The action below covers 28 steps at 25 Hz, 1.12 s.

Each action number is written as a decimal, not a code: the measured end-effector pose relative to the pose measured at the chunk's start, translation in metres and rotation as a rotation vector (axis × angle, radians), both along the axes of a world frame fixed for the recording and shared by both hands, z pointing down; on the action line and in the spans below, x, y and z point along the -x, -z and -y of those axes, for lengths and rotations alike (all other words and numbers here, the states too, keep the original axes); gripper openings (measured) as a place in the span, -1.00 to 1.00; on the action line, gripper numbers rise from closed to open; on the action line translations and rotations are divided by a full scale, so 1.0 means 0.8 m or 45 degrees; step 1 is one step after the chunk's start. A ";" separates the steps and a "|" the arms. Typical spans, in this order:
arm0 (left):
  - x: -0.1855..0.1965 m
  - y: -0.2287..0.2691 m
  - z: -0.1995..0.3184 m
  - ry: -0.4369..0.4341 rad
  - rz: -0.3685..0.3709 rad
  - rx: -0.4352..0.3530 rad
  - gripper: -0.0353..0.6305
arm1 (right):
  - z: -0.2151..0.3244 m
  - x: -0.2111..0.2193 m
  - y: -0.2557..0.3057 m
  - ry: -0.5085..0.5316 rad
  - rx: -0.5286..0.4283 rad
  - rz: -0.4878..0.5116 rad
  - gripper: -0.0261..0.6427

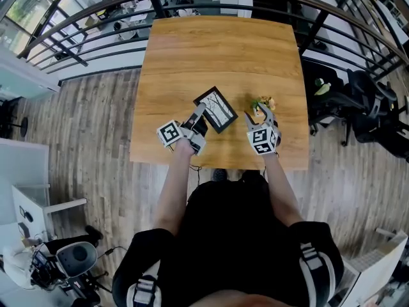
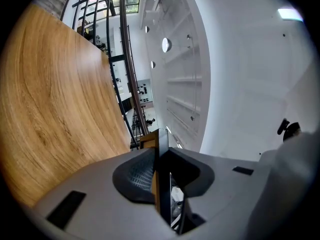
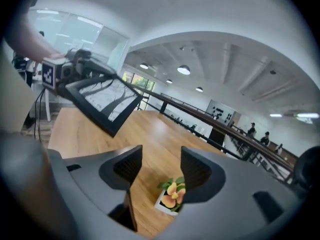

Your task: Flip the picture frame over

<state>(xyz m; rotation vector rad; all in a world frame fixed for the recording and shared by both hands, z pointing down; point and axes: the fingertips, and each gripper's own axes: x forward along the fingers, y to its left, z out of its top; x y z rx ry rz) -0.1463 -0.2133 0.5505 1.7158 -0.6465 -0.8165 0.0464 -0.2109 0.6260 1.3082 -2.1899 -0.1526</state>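
The black picture frame [image 1: 216, 109] is lifted off the wooden table [image 1: 217, 50], picture side up and tilted. My left gripper [image 1: 199, 118] is shut on its near left corner. In the left gripper view the frame [image 2: 163, 149] stands edge-on between the pads. The right gripper view shows the frame [image 3: 107, 102] hanging in the air at upper left, with the left gripper [image 3: 75, 68] behind it. My right gripper [image 1: 258, 114] hovers to the right of the frame, apart from it. Its jaws stand open with nothing between the pads [image 3: 127, 167].
A small potted flower [image 1: 263, 103] sits on the table just beyond my right gripper, and shows past its jaws as the flower [image 3: 172, 194]. A dark metal railing [image 1: 211, 5] runs behind the table. Black office chairs [image 1: 358, 104] stand to the right.
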 end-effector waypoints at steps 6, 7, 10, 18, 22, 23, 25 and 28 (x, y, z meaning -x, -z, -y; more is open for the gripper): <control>-0.002 -0.011 -0.009 -0.065 0.053 -0.007 -0.62 | 0.003 0.044 0.060 0.121 0.006 0.443 -0.23; -0.002 -0.011 -0.011 -0.070 0.050 -0.012 -0.62 | 0.001 0.055 0.061 0.162 0.042 0.485 -0.23; -0.003 -0.008 -0.018 -0.090 0.042 -0.038 -0.62 | -0.011 0.082 0.053 0.253 0.150 0.600 -0.26; -0.010 0.003 -0.040 -0.224 -0.032 -0.138 -0.62 | -0.032 0.103 0.029 0.386 0.435 0.893 -0.25; -0.009 0.007 -0.042 -0.248 -0.059 -0.165 -0.62 | -0.037 0.107 0.031 0.434 0.511 0.961 -0.31; -0.008 0.007 -0.043 -0.255 -0.061 -0.172 -0.62 | -0.038 0.108 0.030 0.442 0.523 0.968 -0.31; -0.007 0.007 -0.046 -0.267 -0.065 -0.184 -0.62 | -0.042 0.109 0.029 0.457 0.554 1.010 -0.32; -0.005 0.013 -0.052 -0.287 -0.084 -0.213 -0.62 | -0.051 0.113 0.033 0.488 0.619 1.123 -0.38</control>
